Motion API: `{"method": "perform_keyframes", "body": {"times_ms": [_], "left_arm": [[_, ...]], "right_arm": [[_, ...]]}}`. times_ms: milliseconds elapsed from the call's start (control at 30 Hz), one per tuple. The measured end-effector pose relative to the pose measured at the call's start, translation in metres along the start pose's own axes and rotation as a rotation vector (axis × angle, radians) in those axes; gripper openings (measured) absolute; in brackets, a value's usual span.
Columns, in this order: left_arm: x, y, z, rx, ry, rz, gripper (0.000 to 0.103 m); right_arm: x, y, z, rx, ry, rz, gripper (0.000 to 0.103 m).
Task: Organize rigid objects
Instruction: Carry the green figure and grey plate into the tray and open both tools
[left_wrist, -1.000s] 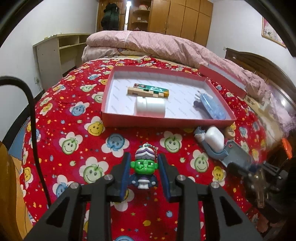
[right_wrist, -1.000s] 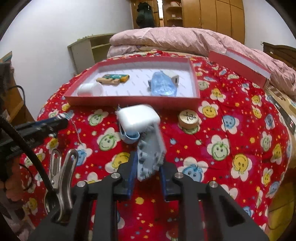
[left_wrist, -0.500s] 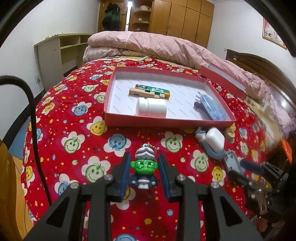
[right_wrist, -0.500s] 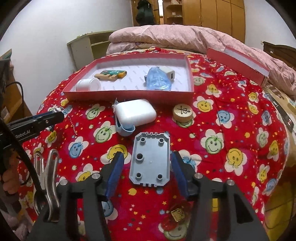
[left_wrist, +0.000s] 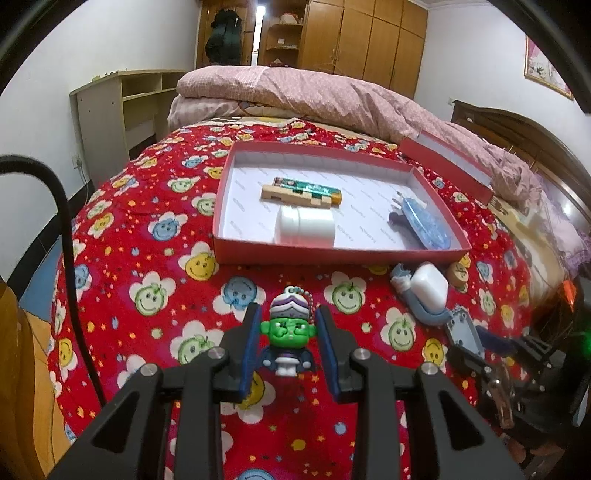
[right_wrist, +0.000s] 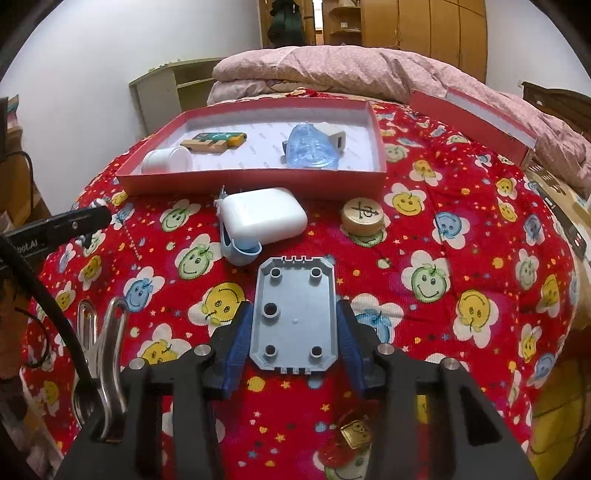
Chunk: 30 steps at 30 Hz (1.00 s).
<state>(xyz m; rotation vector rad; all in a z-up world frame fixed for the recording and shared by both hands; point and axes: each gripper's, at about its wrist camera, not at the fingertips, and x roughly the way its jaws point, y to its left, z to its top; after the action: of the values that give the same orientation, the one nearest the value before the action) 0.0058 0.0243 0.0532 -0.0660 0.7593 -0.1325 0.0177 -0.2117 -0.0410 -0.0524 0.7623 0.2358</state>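
My left gripper (left_wrist: 289, 332) is shut on a green-faced toy figure (left_wrist: 289, 328) with a bead chain, held just above the red bedspread. My right gripper (right_wrist: 295, 332) has its jaws closed against the sides of a flat grey plastic plate (right_wrist: 294, 313) lying on the bedspread; the plate also shows in the left wrist view (left_wrist: 463, 330). The red tray (left_wrist: 332, 254) ahead holds a white jar (left_wrist: 304, 225), a wooden block with a green lighter (left_wrist: 299, 192) and a blue clear plastic piece (left_wrist: 424, 221).
A white case on a blue holder (right_wrist: 264, 216) and a round gold chess piece (right_wrist: 362, 216) lie in front of the tray (right_wrist: 251, 182). A metal clip (right_wrist: 105, 354) lies at the left, a small red-and-gold item (right_wrist: 351, 435) under the right gripper. The tray lid (right_wrist: 472, 114) leans at the right.
The right gripper let the grey plate drop flat on the bedspread, opened wide, then closed on the plate's sides. The left gripper kept holding the figure and rose slightly.
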Motion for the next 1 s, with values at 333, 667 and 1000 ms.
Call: {"method": "perform_keyframes", "body": {"times_ms": [333, 667, 1000], "left_arm": [[-0.01, -0.004, 0.036, 0.024, -0.054, 0.007, 0.031], [-0.002, -0.01, 0.08, 0.047, -0.085, 0.004, 0.031], [0.015, -0.016, 0.115, 0.052, -0.093, 0.001, 0.031]], "right_arm": [[-0.014, 0.002, 0.022, -0.011, -0.041, 0.057, 0.045], [-0.02, 0.0, 0.054, -0.016, -0.086, 0.081, 0.045], [-0.023, 0.001, 0.094, -0.042, -0.151, 0.083, 0.045]]}}
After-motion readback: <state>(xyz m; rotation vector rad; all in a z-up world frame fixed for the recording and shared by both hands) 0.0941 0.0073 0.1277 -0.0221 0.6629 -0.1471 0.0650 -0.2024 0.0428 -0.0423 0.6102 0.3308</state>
